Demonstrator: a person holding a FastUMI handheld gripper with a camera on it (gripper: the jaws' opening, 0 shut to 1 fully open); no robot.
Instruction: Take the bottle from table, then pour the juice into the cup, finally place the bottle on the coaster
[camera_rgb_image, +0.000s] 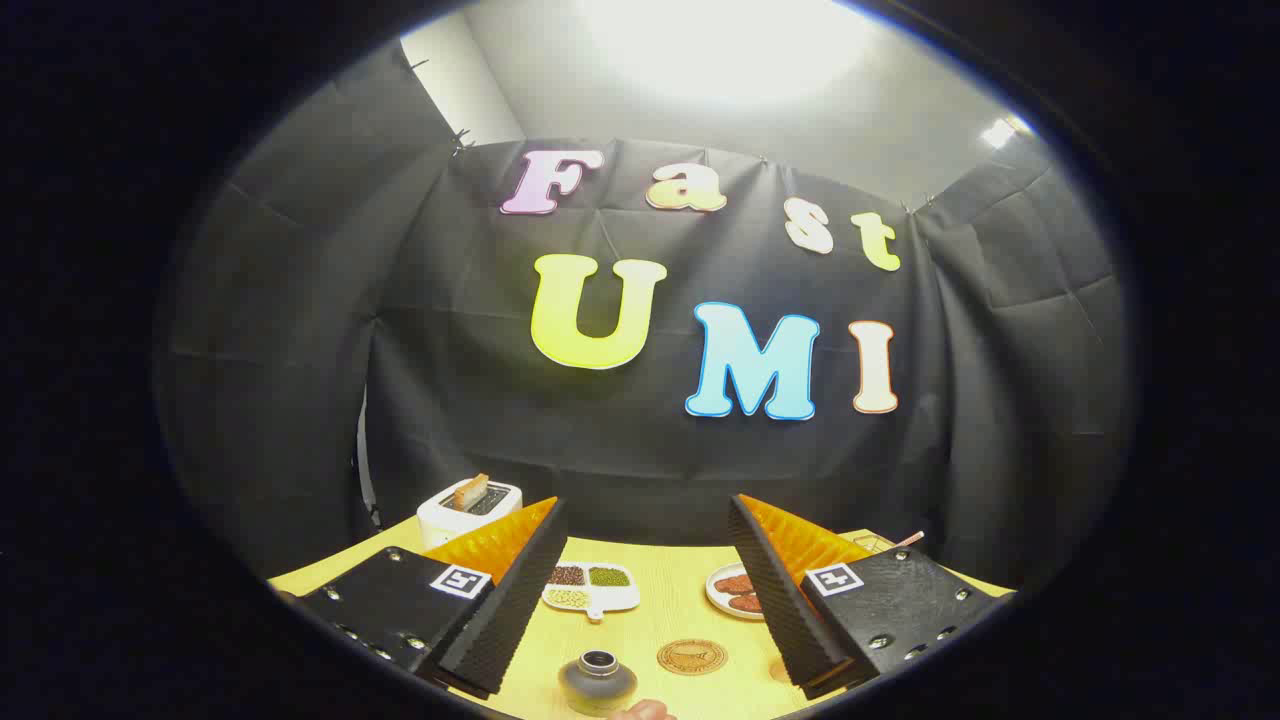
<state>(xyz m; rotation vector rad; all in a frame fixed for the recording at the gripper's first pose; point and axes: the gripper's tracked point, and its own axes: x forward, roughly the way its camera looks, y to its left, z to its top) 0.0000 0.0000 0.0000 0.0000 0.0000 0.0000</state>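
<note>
One cup (597, 681) between open claw (648, 520)

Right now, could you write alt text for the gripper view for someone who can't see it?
The gripper is open above a yellow table, a small dark cup and round coaster between its fingers. Beyond sit a divided dish, a plate and a toaster.

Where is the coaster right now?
The coaster lies on the table between the open hand-held gripper's fingers, beside the small dark cup, nearer than the plate.
</note>
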